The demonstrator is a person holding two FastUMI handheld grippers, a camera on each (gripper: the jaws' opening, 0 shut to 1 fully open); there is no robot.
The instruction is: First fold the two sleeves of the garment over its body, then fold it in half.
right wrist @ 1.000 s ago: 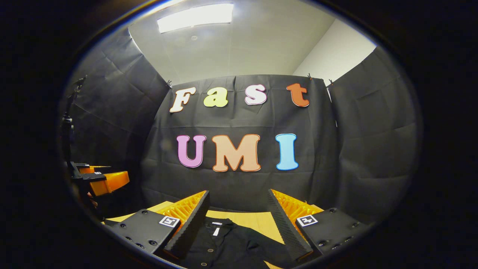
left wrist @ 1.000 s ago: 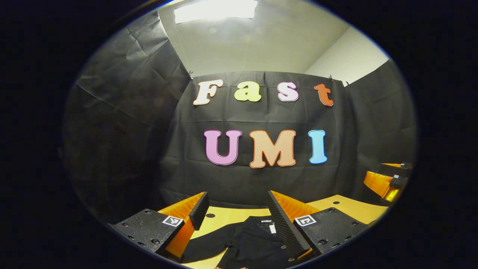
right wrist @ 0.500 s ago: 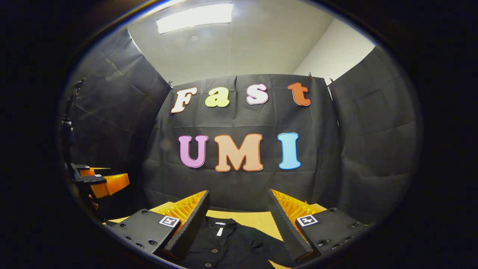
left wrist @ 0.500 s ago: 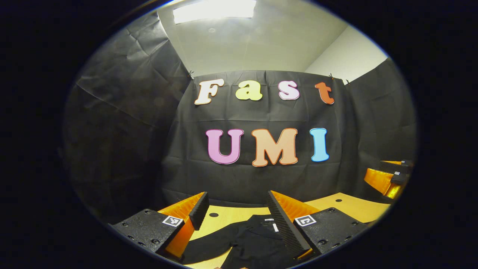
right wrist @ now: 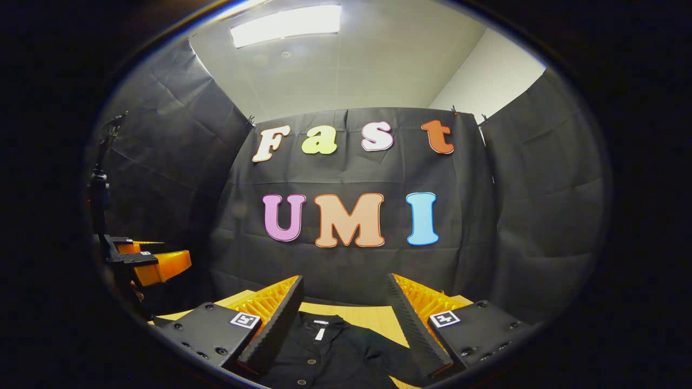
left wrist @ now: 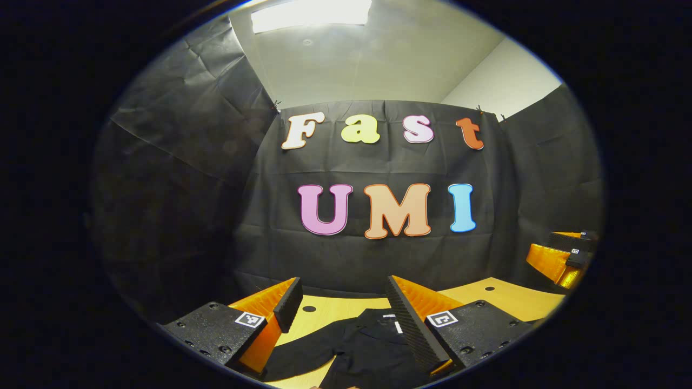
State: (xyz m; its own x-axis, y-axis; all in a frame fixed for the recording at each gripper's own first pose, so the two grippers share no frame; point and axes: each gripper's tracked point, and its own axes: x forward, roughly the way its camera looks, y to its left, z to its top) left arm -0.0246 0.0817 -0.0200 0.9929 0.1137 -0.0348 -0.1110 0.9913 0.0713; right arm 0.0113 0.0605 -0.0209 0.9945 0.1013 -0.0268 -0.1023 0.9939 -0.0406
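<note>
Here the left tongs (left wrist: 341, 310) are held level above the pale wooden tabletop (left wrist: 500, 300), facing the booth's black cloth wall (left wrist: 373, 259), with the two fingers spread wide apart and nothing between them. Below and ahead of them lies the black short-sleeved button-front shirt (left wrist: 367, 348), spread flat on the tabletop with its collar and white neck label toward the wall. In the left gripper view one sleeve (left wrist: 303, 354) stretches out flat toward the left finger, not folded over the body. The right finger (left wrist: 413, 324) hides part of the shirt's collar side.

The right tongs (right wrist: 343, 313) are posed the same way: level, above the tabletop's near side, released, fingers parted wide with no cloth in them. In the right gripper view the shirt's button placket (right wrist: 308, 362) and collar sit between the two fingers, and its other sleeve (right wrist: 389, 354) lies flat out toward the right finger.

Each tool can be seen from the other. In the left gripper view the right tongs stand at the far right edge (left wrist: 562, 259), raised above the tabletop's corner. In the right gripper view the left tongs appear at the far left edge (right wrist: 148, 262), also raised, and whether a hand shows beneath them is too dark to tell. A bright ceiling light panel (right wrist: 286, 27) shines overhead.
</note>
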